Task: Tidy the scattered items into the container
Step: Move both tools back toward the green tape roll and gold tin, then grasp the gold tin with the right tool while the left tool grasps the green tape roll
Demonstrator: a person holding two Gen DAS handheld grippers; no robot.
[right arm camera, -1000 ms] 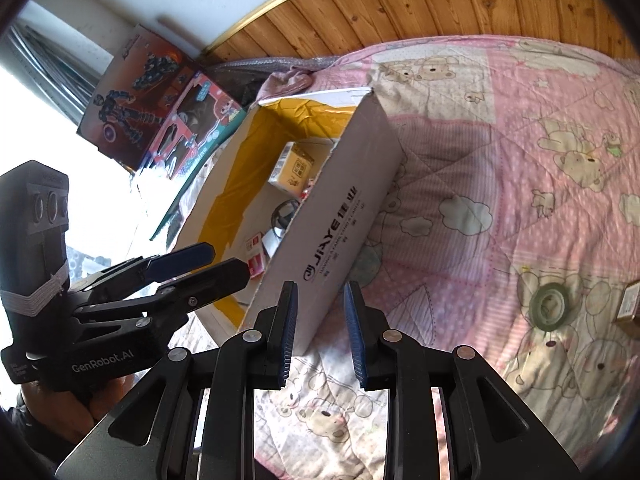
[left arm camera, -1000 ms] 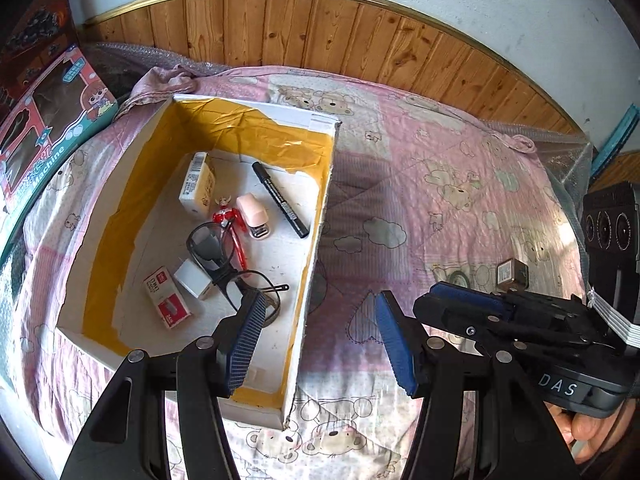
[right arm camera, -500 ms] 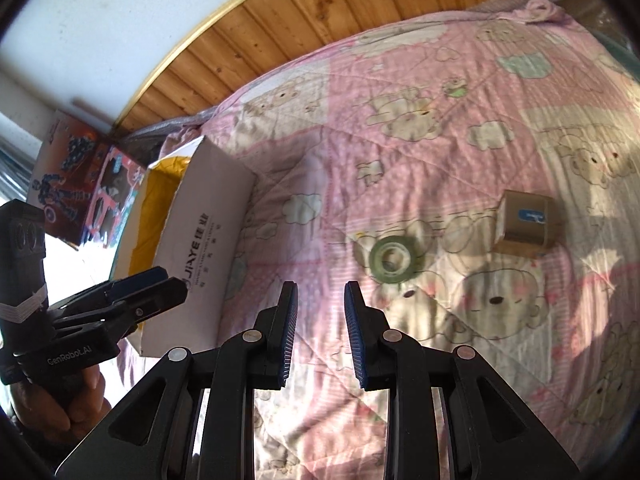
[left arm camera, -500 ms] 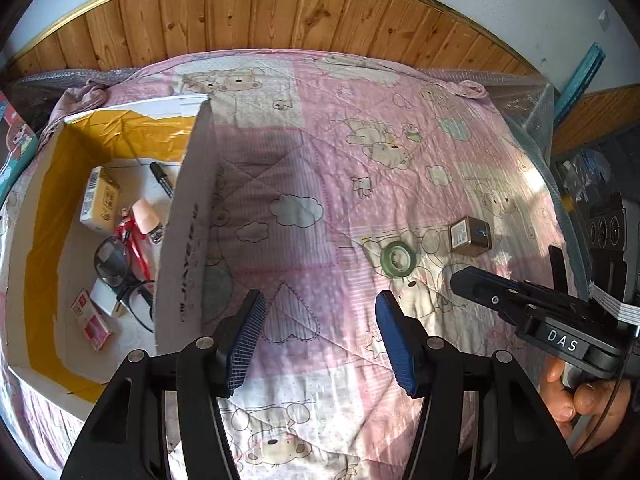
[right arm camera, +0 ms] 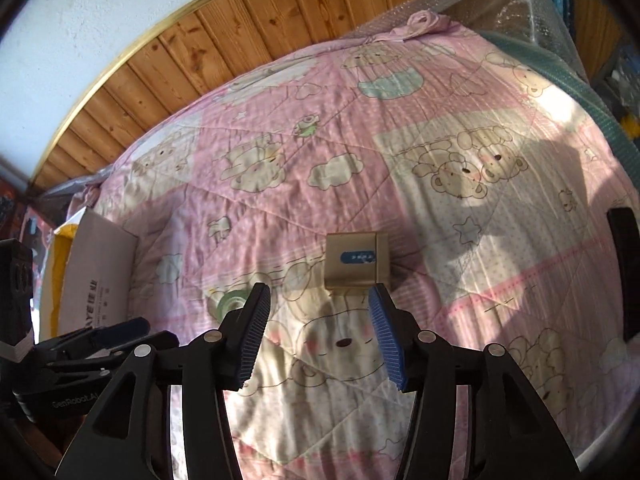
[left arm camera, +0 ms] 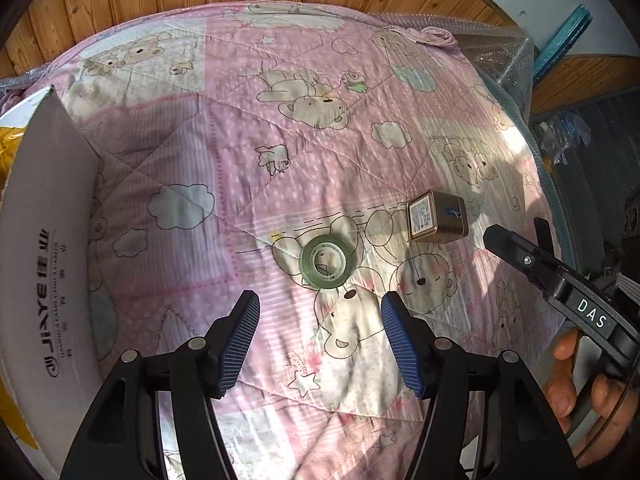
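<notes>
A green tape roll [left arm camera: 328, 257] and a small tan box [left arm camera: 436, 216] at its 2 o'clock lie on the pink bear-print quilt [left arm camera: 320, 128]. The white cardboard container [left arm camera: 48, 248] sits at 9 o'clock, contents hidden. Left gripper [left arm camera: 320, 338] and right gripper [right arm camera: 318, 336] both gape wide, empty. Wood panelling [right arm camera: 224, 32] backs the bed.

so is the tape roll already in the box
No, the tape roll lies flat on the quilt, apart from the box and ahead of the open left gripper.
</notes>
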